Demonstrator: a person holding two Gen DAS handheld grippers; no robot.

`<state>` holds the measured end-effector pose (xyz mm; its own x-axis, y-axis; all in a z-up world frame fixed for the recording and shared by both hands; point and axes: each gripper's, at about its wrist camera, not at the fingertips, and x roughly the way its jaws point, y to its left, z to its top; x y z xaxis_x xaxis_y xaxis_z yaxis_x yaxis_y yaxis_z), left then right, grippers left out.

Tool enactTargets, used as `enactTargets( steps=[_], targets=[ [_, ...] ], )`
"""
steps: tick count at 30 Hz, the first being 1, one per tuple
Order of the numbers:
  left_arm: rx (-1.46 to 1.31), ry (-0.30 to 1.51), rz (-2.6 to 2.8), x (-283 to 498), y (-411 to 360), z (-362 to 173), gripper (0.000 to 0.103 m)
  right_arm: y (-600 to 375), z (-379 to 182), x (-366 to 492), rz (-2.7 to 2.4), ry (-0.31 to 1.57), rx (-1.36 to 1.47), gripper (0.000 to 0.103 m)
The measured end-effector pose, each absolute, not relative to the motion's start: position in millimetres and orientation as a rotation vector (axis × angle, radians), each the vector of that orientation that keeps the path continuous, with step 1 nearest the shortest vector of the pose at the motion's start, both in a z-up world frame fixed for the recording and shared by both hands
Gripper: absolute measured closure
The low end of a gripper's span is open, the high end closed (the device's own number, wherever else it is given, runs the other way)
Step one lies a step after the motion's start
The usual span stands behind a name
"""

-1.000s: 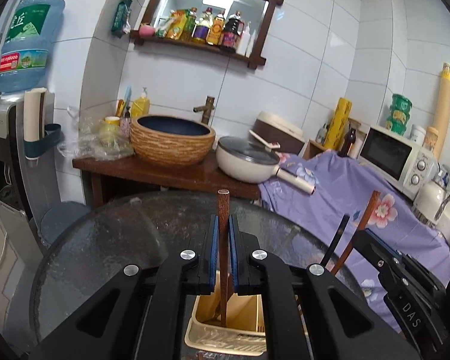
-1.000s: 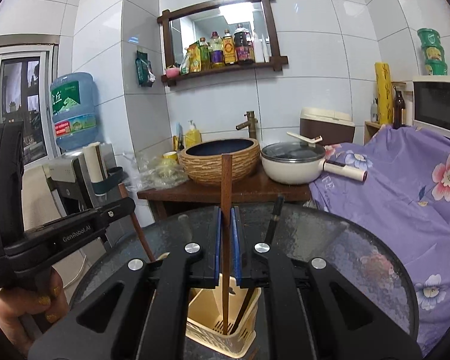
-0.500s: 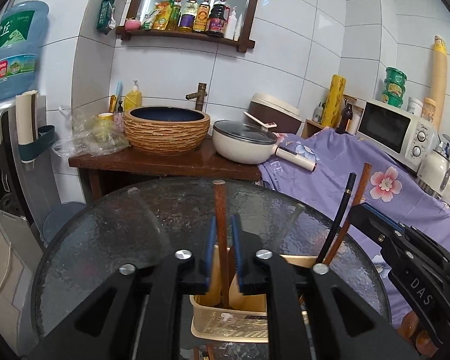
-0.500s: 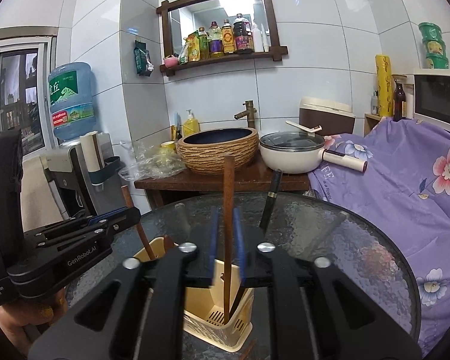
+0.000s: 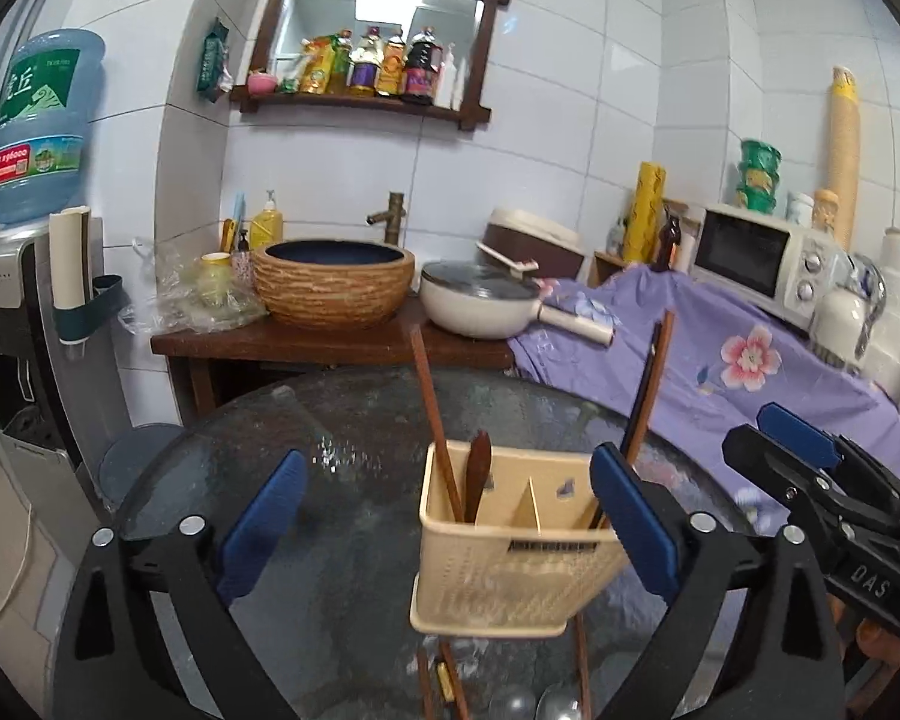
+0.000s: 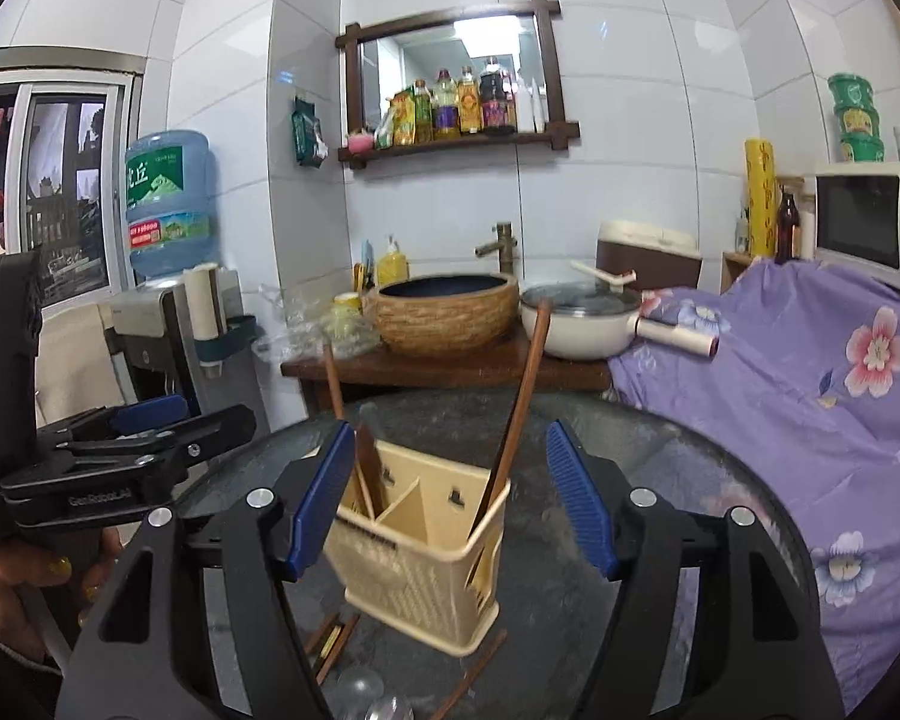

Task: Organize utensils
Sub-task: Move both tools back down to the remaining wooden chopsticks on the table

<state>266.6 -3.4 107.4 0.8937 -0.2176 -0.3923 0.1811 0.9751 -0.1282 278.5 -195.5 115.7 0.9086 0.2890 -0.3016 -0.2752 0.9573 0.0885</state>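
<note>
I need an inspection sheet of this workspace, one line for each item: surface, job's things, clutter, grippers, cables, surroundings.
Surface: round glass table, dark, bare at the left.
Job's things: cream holder with a divider; brown chopsticks and a wooden spoon in its left part, more chopsticks leaning in the right part; loose chopsticks on the glass in front.
Clutter: clear round things at the near edge, too blurred to name.
Grippers: left gripper and right gripper, jaws opening, gripping nothing.
Cables: nothing seen.
Surroundings: basin, pan, microwave, water bottle.
</note>
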Motion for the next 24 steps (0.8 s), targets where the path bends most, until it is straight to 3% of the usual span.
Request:
enactTargets(
  steps=[10, 13, 15, 24],
  targets=[
    [0.003, 0.612, -0.180, 248, 11, 38, 0.007, -201, 49, 270, 0.235, 0.573, 0.041, 0.030],
    [-0.008, 0.693, -0.182, 250, 16, 14, 0.021, -210, 23, 270, 0.206, 0.642, 0.065, 0.031],
    [-0.011, 0.734, -0.182, 250, 17, 1, 0.030, -215, 7, 271, 0.207, 0.698, 0.086, 0.037],
    [0.006, 0.849, -0.244, 241, 8, -38, 0.050, -215, -32, 268, 0.206, 0.799, 0.094, 0.037]
  ],
)
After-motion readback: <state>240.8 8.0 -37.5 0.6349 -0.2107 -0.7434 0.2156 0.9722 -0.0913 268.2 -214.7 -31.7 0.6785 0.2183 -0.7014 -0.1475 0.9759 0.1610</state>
